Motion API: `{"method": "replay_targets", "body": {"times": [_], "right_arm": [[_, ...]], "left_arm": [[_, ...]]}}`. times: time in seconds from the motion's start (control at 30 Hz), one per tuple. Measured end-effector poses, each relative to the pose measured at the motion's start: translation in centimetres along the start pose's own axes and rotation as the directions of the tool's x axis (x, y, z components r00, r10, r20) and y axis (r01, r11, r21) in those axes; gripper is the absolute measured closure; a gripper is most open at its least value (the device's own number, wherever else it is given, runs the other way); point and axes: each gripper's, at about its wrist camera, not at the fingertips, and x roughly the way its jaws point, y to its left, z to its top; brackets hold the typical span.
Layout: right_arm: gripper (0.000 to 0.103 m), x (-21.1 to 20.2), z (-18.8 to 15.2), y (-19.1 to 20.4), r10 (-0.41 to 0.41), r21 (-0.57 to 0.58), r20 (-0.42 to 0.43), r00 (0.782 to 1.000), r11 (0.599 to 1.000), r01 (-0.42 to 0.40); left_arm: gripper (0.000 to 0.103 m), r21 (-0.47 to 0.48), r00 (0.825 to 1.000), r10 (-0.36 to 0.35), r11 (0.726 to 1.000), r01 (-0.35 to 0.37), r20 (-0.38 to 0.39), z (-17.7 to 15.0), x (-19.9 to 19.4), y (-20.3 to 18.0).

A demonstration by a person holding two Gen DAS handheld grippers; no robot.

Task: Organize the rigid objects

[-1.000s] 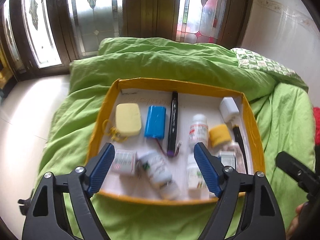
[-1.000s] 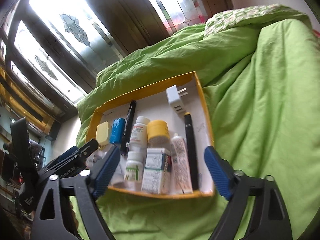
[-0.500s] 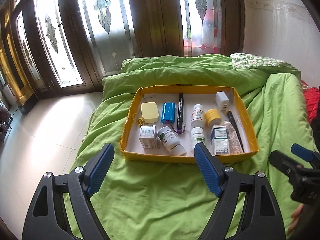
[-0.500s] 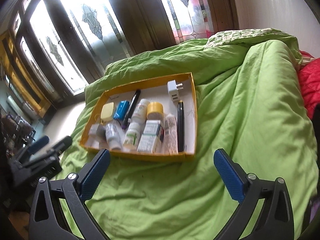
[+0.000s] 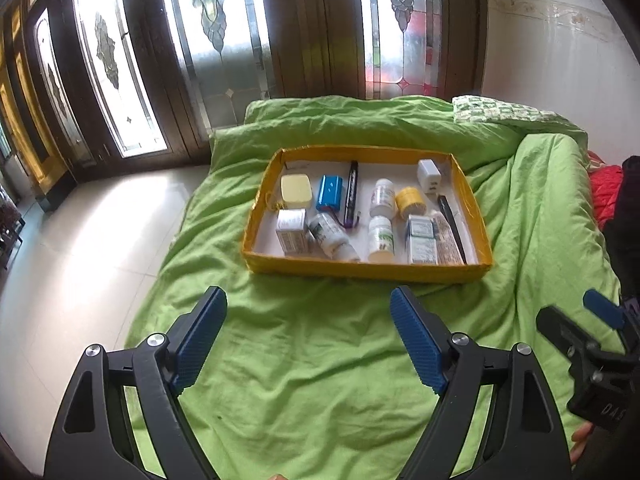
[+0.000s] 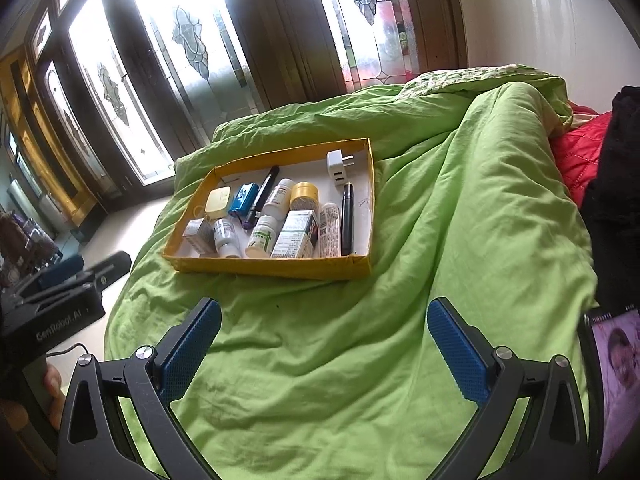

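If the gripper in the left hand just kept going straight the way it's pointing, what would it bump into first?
Most likely the green quilt. The left gripper, fingers open and empty, tilts down at bare bedding short of the yellow tray. Depth is uncertain.

Daylight floods through the leaded windows (image 5: 224,52) (blown out, glaring), frames sharp centrally, fisheye-bent and dark-cornered at edges.

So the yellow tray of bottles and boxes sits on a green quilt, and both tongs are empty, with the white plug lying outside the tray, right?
Nearly. The white plug lies inside the yellow tray, at its far corner, as the right wrist view shows. The rest holds: the tray sits on the green quilt, and the left tongs and right tongs are empty.
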Motion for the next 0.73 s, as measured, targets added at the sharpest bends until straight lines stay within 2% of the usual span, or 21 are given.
{"method": "replay_targets", "body": {"times": [0.17, 0.3, 0.53, 0.73], "right_arm": [[0.002, -1.9, -0.1, 0.6, -0.02, -0.02, 0.058, 0.998, 1.0, 0.021], [0.002, -3.0, 0.1, 1.1, -0.028, -0.032, 0.096, 0.995, 0.999, 0.031], [0.002, -4.1, -0.1, 2.0, -0.025, -0.049, 0.118, 0.993, 0.998, 0.031], [0.002, -4.3, -0.6, 3.1, -0.011, -0.069, 0.112, 0.994, 0.997, 0.018]], "left_arm": [[0.019, 0.012, 1.0, 0.004, 1.0, -0.004, -0.009, -1.6, -0.5, -0.2], [0.019, -0.005, 1.0, 0.0, 1.0, 0.0, -0.001, -1.7, -1.2, 0.2], [0.019, -0.019, 0.999, 0.014, 1.0, -0.013, 0.04, -1.2, -2.3, 0.9], [0.019, -0.03, 0.999, 0.01, 1.0, -0.009, 0.034, -1.6, -2.0, 1.3]]}}
